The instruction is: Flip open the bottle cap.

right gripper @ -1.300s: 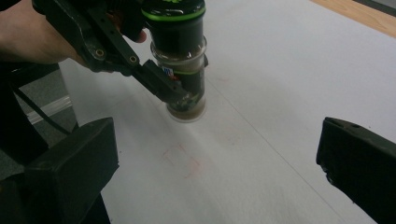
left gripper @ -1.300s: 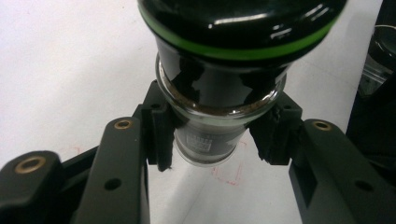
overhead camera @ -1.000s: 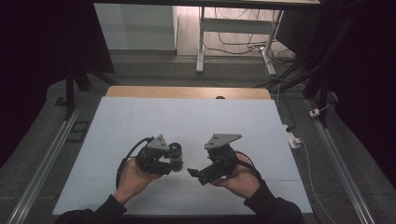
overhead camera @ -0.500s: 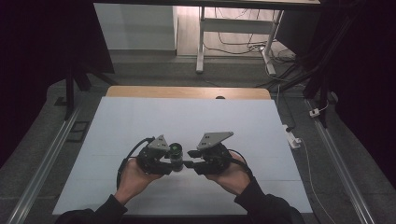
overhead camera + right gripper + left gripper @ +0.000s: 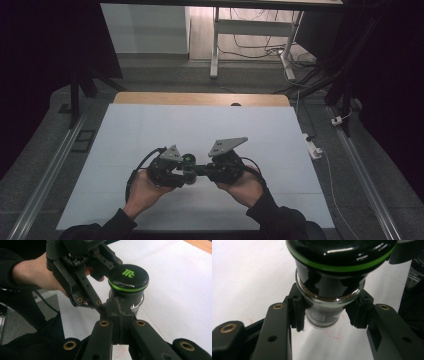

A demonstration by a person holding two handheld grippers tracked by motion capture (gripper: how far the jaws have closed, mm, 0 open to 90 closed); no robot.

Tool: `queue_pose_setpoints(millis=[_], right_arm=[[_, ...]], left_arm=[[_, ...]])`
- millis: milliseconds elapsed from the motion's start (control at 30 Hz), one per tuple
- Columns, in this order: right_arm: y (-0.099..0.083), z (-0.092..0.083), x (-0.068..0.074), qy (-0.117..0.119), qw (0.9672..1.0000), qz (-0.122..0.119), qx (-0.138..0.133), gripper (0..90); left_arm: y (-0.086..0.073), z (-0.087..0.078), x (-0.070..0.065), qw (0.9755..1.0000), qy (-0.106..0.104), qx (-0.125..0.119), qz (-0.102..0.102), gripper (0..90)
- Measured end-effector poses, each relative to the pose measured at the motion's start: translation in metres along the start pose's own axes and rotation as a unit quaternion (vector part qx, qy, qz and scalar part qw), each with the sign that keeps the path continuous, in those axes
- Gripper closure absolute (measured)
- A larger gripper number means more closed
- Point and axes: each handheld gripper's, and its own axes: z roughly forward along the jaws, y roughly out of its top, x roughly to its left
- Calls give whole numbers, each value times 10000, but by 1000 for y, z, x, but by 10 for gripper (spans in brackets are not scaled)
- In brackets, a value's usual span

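Observation:
A small glass jar [image 5: 324, 315] with a black cap [image 5: 128, 277] ringed in green sits between the pads of my left gripper [image 5: 325, 318], which is shut on the glass just below the cap. In the high view the jar [image 5: 188, 160] hangs low over the white table, between the two hands. My right gripper [image 5: 119, 306] points at the jar from the right. Its jaws have just been closing and now stand shut pad against pad with nothing between them, the tips right beside the jar's glass below the cap.
The white table sheet [image 5: 200, 125] ends at a wooden strip [image 5: 200, 98] at the far side. A white power strip [image 5: 313, 146] lies off the right edge. Metal rails [image 5: 47, 175] run along both sides. A hand [image 5: 32, 275] holds the left gripper.
The right gripper has moved left up to the left gripper and the jar, and its jaws have closed together. The left gripper and the jar have stayed in place.

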Motion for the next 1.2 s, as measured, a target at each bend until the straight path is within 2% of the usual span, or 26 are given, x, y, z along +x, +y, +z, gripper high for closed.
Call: queue_pose_setpoints(millis=[233, 567, 1200], right_arm=[[2, 1, 0, -3, 9999, 134, 44, 895], [6, -2, 0, -77, 9999, 128, -6, 895], [16, -4, -3, -109, 9999, 108, -71, 896]], left_arm=[[0, 1, -1, 10000, 12, 32, 42, 537], [1, 4, -3, 9999, -38, 121, 81, 538], [1, 4, -3, 9999, -91, 90, 61, 538]])
